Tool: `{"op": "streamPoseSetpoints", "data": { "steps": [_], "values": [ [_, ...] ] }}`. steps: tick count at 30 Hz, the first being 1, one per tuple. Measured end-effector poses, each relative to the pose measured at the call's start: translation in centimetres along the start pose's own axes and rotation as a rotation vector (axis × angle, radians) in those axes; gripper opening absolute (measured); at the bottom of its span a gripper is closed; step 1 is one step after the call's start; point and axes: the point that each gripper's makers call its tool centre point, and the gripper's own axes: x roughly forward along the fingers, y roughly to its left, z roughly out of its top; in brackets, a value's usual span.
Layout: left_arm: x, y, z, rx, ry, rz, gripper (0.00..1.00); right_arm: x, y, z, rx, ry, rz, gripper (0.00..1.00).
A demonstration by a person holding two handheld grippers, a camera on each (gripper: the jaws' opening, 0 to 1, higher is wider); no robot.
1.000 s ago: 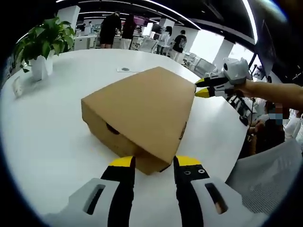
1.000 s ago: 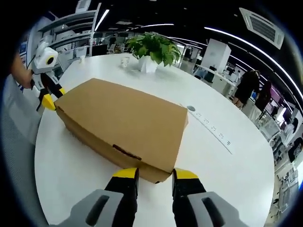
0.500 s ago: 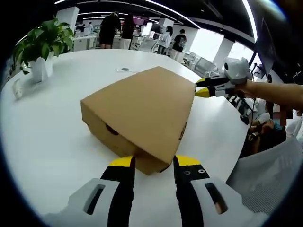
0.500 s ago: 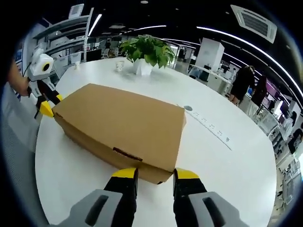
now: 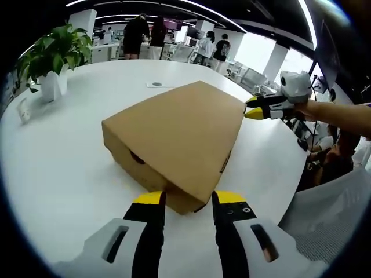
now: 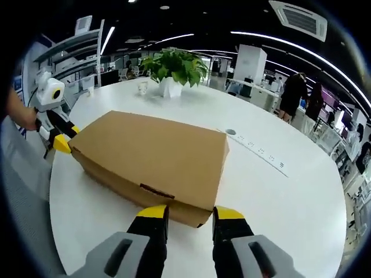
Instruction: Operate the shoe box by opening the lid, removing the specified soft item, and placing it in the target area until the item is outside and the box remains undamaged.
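While closed, shoe box (image 5: 179, 136) sits cornerwise between left tongs (image 5: 185, 200) | right tongs (image 6: 188, 211) | both wide.

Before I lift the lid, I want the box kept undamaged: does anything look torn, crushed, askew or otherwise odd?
Nothing stands out. The shoe box sits flat on the white table, lid closed, with no tears or dents visible. The left gripper and right gripper each have open jaws at opposite corners of the box.

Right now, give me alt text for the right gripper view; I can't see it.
A closed cardboard shoe box lies on a white table, its near corner between the open right gripper tips. The left gripper is at the box's far corner; a potted plant stands behind.
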Motion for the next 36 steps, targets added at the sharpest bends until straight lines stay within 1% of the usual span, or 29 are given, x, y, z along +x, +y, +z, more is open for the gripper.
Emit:
{"op": "streamPoseSetpoints", "data": {
  "steps": [3, 18, 29, 33, 36],
  "values": [
    [-0.1, 0.2, 0.0, 0.003, 0.003, -0.003, 0.32, 0.0, 0.2, 0.0, 0.021, -0.006, 0.004, 0.26],
    [-0.3, 0.8, -0.1, 0.026, 0.025, -0.023, 0.32, -0.3, 1.0, -0.1, 0.076, -0.011, -0.001, 0.26],
    [-0.6, 2.0, 0.2, 0.018, 0.011, 0.018, 0.34, -0.8, 2.4, 0.0, 0.117, -0.026, -0.006, 0.22],
    [-0.9, 2.7, 0.3, 0.017, 0.006, 0.032, 0.35, -0.8, 2.9, -0.1, 0.09, -0.017, -0.021, 0.2],
    [-1.0, 3.2, 0.3, 0.018, 0.003, 0.041, 0.35, -0.9, 3.4, -0.1, 0.093, -0.019, -0.021, 0.19]
  ]
}}
